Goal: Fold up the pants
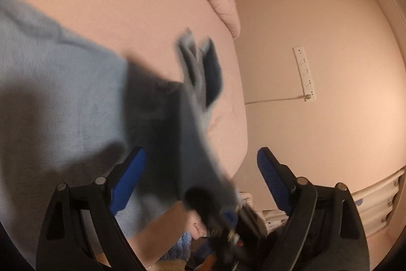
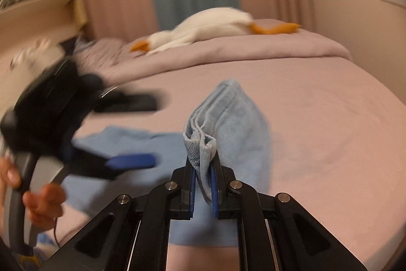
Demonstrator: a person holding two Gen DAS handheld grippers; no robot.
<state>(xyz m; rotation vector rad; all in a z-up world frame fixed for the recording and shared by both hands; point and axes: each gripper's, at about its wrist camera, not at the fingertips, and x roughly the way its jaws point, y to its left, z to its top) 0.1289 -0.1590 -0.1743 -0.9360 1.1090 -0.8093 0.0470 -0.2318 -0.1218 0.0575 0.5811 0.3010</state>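
Light blue pants [image 2: 121, 141] lie spread on the pink bed sheet [image 2: 317, 131]. My right gripper [image 2: 204, 169] is shut on a bunched, layered edge of the pants [image 2: 228, 118] and holds that part up off the bed. In the left wrist view the same lifted fold [image 1: 198, 83] appears blurred, with the flat part of the pants [image 1: 50, 83] to its left. My left gripper [image 1: 200, 169] stands wide open, its blue pads [image 1: 127, 179] pressing on nothing. From the right wrist view, the left gripper [image 2: 149, 131] hovers blurred over the flat cloth, with a hand [image 2: 38, 194] on its handle.
A white plush goose [image 2: 203, 27] lies on a folded lilac blanket [image 2: 241, 52] at the far end of the bed. The bed's edge [image 1: 241, 118] curves down beside a wall with a socket strip [image 1: 304, 73]. Curtains hang behind the bed.
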